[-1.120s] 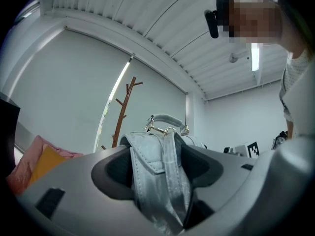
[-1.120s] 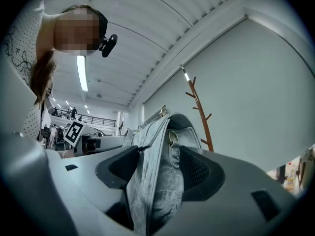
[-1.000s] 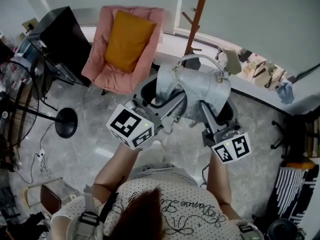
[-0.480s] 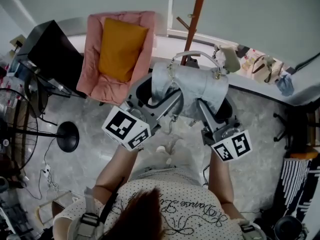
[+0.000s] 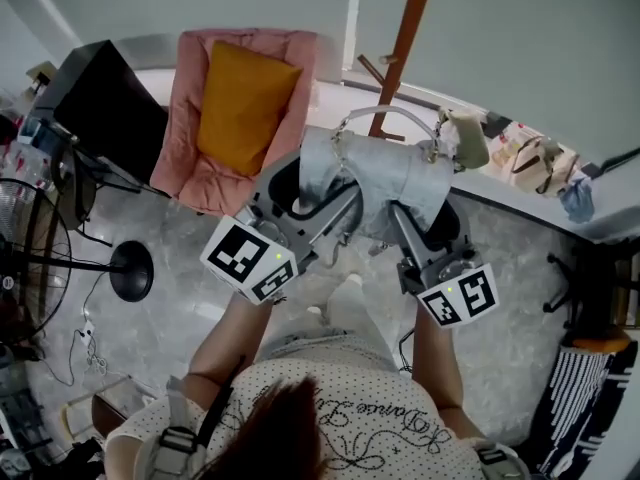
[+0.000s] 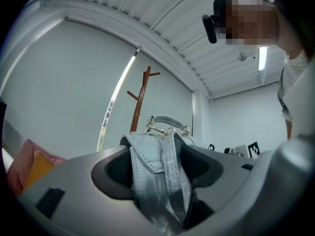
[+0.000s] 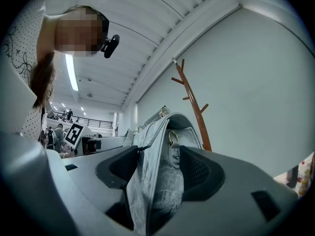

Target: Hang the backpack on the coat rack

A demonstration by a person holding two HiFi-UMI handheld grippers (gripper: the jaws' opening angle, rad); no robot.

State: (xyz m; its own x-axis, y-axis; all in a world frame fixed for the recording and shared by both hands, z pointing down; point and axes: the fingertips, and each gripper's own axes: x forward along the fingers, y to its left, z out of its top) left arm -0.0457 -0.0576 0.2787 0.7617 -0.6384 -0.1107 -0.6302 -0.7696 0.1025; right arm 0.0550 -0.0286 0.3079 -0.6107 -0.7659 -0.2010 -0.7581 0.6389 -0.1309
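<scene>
A pale grey backpack point(image 5: 385, 173) hangs in the air between my two grippers, its top handle point(image 5: 388, 115) arched toward the wall. My left gripper point(image 5: 318, 196) is shut on the backpack's left strap point(image 6: 160, 181), which fills the gap between its jaws. My right gripper point(image 5: 412, 208) is shut on the right side of the backpack point(image 7: 160, 181). The brown wooden coat rack point(image 5: 398, 53) stands just beyond the bag against the grey wall; it also shows as a branched pole, the coat rack point(image 6: 140, 100) in the left gripper view and the coat rack point(image 7: 194, 104) in the right.
A pink armchair point(image 5: 205, 138) with an orange cushion point(image 5: 238, 103) sits left of the rack. A black cabinet point(image 5: 105, 108) and a fan stand point(image 5: 130, 268) are at the far left. Bags point(image 5: 525, 148) lie along the wall ledge at the right.
Both grippers and the backpack have moved forward toward the coat rack, which now looms nearer and higher in the head view. The grips are unchanged.
</scene>
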